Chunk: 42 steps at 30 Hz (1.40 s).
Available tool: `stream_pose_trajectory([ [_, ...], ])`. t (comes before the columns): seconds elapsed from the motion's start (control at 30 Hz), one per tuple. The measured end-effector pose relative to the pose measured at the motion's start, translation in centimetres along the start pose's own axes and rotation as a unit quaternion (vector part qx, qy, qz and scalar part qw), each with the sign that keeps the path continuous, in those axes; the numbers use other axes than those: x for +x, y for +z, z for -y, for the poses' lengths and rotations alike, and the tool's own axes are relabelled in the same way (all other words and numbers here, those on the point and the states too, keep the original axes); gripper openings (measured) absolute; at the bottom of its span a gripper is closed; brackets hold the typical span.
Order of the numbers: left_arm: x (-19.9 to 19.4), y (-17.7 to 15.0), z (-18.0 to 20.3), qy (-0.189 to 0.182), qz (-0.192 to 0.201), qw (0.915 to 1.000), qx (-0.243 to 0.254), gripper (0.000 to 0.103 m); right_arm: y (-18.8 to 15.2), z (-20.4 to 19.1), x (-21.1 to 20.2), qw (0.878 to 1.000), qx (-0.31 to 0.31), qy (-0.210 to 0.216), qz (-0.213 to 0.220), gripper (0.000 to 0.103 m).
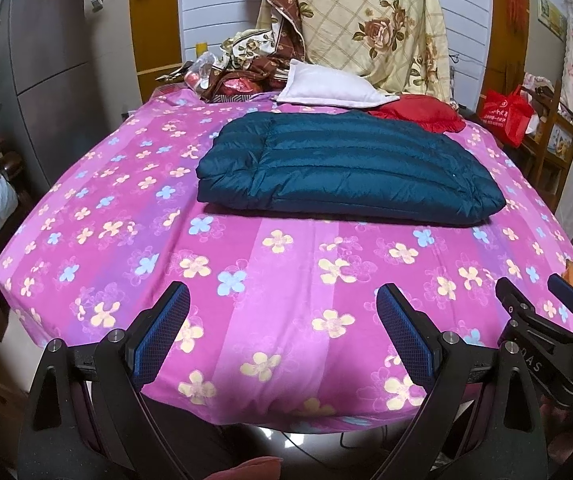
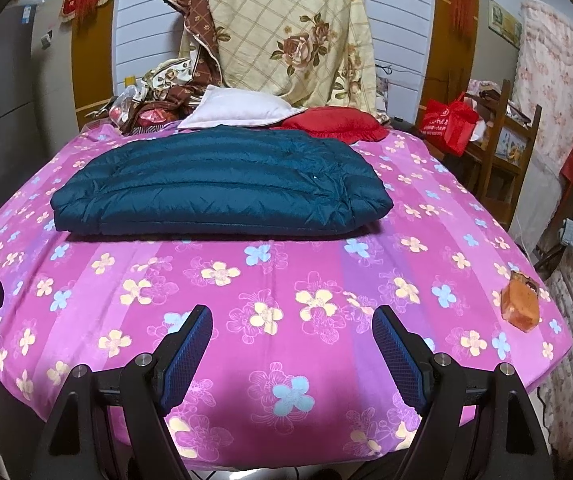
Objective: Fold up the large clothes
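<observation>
1. dark teal quilted down jacket [image 1: 346,172] lies folded mid-bed on the pink floral bedsheet [image 1: 286,280].
2. left gripper [image 1: 282,336] and right gripper [image 2: 292,344]: jaws apart, empty, well short of the jacket.
3. folding looks complete; next, check edges or withdraw.

Black claw [image 2: 292,346] frames, blue ribbed pads [image 2: 188,354], silver screws.
</observation>
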<state>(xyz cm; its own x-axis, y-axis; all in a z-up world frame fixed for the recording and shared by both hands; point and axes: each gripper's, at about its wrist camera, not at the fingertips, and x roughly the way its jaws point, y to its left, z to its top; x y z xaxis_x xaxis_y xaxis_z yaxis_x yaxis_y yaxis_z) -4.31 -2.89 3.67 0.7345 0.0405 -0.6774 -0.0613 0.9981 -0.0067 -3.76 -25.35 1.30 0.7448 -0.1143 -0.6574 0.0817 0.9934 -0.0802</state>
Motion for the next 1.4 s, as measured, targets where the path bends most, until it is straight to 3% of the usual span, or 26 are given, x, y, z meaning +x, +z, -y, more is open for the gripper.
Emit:
stream_pose_trajectory([
  [0.83,0.2,-0.4,0.6,-0.008,-0.002,1.0000,-0.001,0.094,-0.3,0.3,0.7,1.000,0.005,0.001,-0.002,0.080],
  [1.4,-0.2,-0.2,-0.5,-0.035,0.006,0.9993,-0.006,0.094,-0.2,-0.3,-0.6,0.999,-0.010,0.021,0.033,0.080],
])
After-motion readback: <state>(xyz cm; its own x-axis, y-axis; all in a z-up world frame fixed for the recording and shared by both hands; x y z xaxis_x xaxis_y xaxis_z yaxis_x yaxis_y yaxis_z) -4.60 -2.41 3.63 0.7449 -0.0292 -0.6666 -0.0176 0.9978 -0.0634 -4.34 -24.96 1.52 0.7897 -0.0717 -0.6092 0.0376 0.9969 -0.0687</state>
